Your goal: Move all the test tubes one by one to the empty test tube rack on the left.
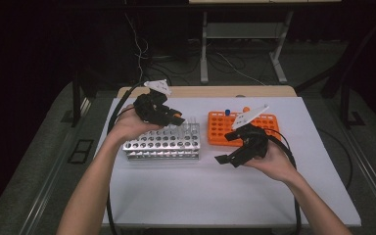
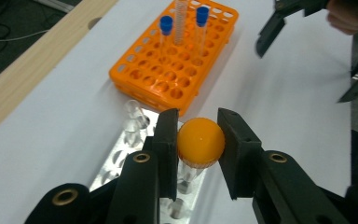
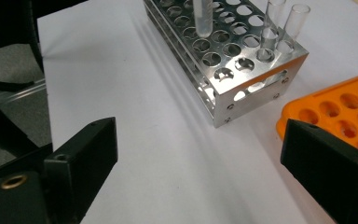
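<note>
My left gripper [image 1: 175,117] is shut on the orange cap [image 2: 200,142] of a clear tube [image 3: 203,18]. The tube hangs upright with its round lower end just over the holes of the silver metal rack [image 1: 161,144]. Two empty clear tubes [image 3: 284,23] stand at the rack's near corner. To the right lies an orange rack [image 1: 220,125] holding two blue-capped tubes [image 2: 166,23] and an uncapped one [image 2: 181,18]. My right gripper [image 1: 227,146] is open with nothing between its jaws, held above the white sheet between the two racks, its jaws pointing toward the silver rack [image 3: 242,70].
A white sheet [image 1: 215,191] covers the table, with a wooden strip [image 1: 215,91] along its far edge. Black cables [image 1: 108,205] trail from both grippers off the near side. Beyond the table are dark floor, cables and a stand's legs.
</note>
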Tool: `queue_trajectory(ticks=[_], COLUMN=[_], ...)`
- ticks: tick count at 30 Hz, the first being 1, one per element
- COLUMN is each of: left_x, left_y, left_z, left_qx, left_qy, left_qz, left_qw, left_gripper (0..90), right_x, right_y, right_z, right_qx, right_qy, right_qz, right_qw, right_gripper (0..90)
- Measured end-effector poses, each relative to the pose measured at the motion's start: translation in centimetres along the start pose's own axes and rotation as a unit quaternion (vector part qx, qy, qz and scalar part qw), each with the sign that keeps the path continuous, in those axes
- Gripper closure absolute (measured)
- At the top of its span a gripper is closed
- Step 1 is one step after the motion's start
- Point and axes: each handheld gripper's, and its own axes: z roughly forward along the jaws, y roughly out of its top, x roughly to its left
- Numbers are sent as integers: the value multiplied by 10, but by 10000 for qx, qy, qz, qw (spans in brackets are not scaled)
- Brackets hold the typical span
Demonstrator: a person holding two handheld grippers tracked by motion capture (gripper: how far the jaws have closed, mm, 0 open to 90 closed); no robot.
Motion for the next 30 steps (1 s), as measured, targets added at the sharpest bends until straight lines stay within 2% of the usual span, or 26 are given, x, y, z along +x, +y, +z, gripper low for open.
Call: queue_trajectory(ticks=[1, 3, 13, 16, 25, 30], left_x=[2, 6, 26, 32, 50, 55], left_y=[1, 3, 12, 13, 7, 5], left_z=[0, 1, 8, 10, 16, 22], left_qx=[-6, 4, 106, 91, 73, 38], left_qy=[12, 37, 173, 188, 351, 350], left_qz=[-31, -38, -95, -178, -374, -424], left_qw=[10000, 10000, 9997, 9996, 9987, 9985], left_gripper=[687, 687, 688, 687, 688, 688], right_x=[-1, -2, -10, -13, -17, -18], right_y=[-2, -4, -23, -29, -42, -47], right_z=[-3, -6, -17, -19, -23, -21], right_qx=[-19, -28, -6, -14, -92, -103], right_qy=[22, -18, -155, -197, -287, -292], right_qz=[44, 121, 327, 373, 466, 482], right_qw=[10000, 9999, 9993, 9991, 9985, 9984], right_gripper=[101, 7, 5, 6, 6, 6])
